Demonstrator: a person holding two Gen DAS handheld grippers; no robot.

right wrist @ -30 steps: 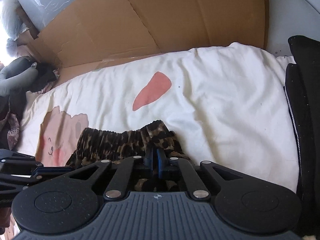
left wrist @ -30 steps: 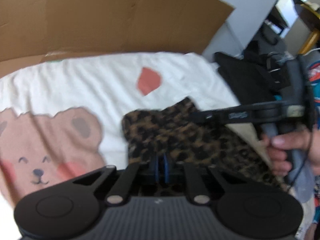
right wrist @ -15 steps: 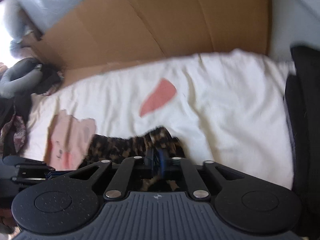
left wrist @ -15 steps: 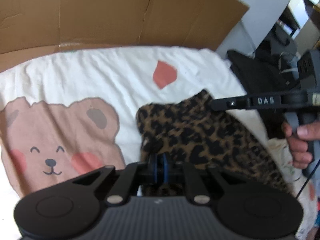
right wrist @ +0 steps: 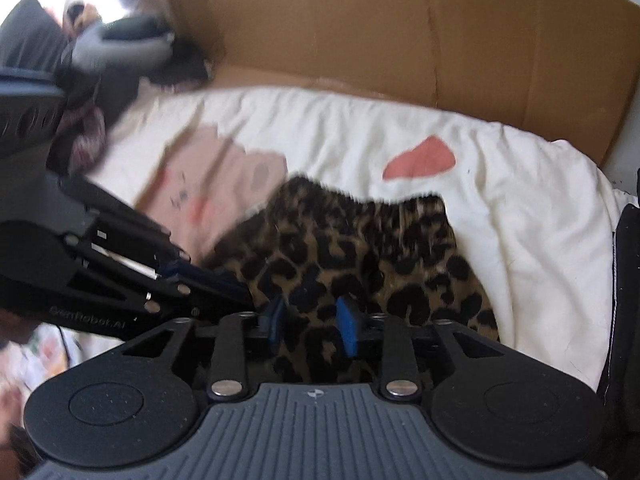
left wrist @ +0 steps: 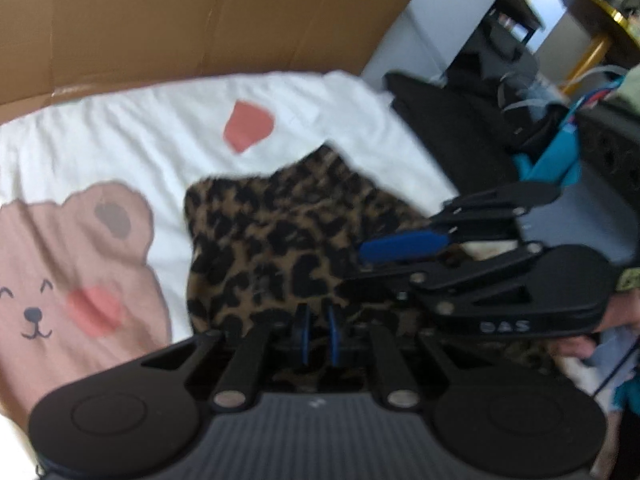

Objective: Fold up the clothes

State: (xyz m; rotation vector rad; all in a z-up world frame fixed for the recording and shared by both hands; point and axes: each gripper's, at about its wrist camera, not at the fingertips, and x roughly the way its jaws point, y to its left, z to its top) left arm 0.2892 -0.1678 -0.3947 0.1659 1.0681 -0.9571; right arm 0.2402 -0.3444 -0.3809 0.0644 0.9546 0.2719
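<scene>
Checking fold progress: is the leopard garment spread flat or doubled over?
Cannot tell for sure. The leopard garment lies as a compact patch on the bear blanket; blur hides any fold line.

garment (left wrist: 280, 240) on blanket (left wrist: 120, 128), cardboard (left wrist: 200, 20) behind, grippers w/ fingers over near edge

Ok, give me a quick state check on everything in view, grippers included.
Leopard-print garment: lying bunched on the bear blanket.
Left gripper: shut on the garment's near edge.
Right gripper: jaws just opened, apart over the garment, not pinching.
Bear blanket: spread out, wrinkled.
Cardboard: standing behind the blanket.
</scene>
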